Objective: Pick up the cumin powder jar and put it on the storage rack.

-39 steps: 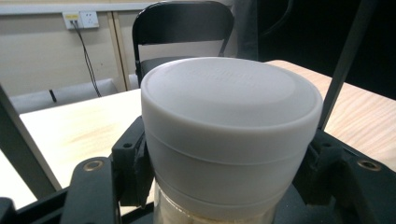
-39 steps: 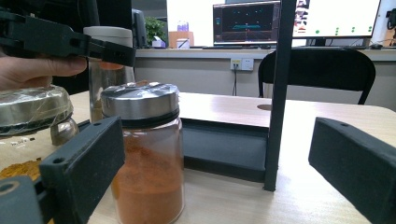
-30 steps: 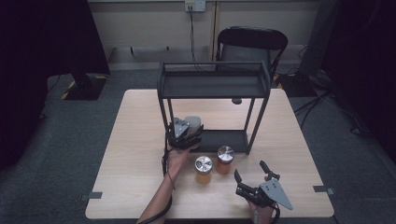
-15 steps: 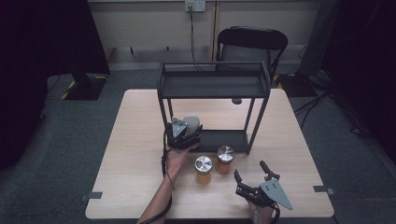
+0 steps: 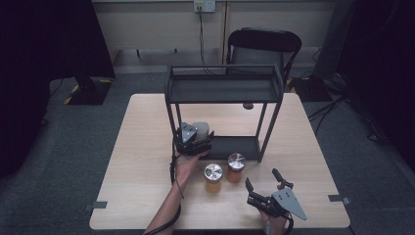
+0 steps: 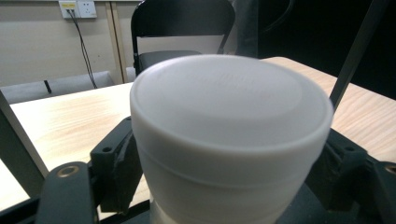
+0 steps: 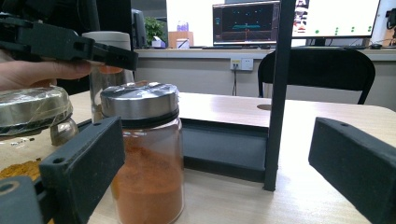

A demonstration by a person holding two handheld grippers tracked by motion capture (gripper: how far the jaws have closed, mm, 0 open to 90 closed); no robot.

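my left gripper (image 5: 195, 142) has just been opening its jaws; the white jar (image 5: 200, 130) sits between them on the rack's (image 5: 222, 90) lower shelf, so i judge it placed. my right gripper (image 5: 263, 192) waits wide open near two steel-lidded jars (image 5: 224, 169) of orange powder on the table (image 5: 142, 147).

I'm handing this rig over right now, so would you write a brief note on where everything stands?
Left gripper: at the rack's lower shelf, jaws just been opening around the white-lidded jar, which sits between them.
Right gripper: open, holding nothing, resting near the table's front edge.
Two metal-lidded spice jars, one and the other, stand on the table before the rack.
Done: white jar brought to the shelf.
Left: withdraw, then probably shelve the two spice jars.
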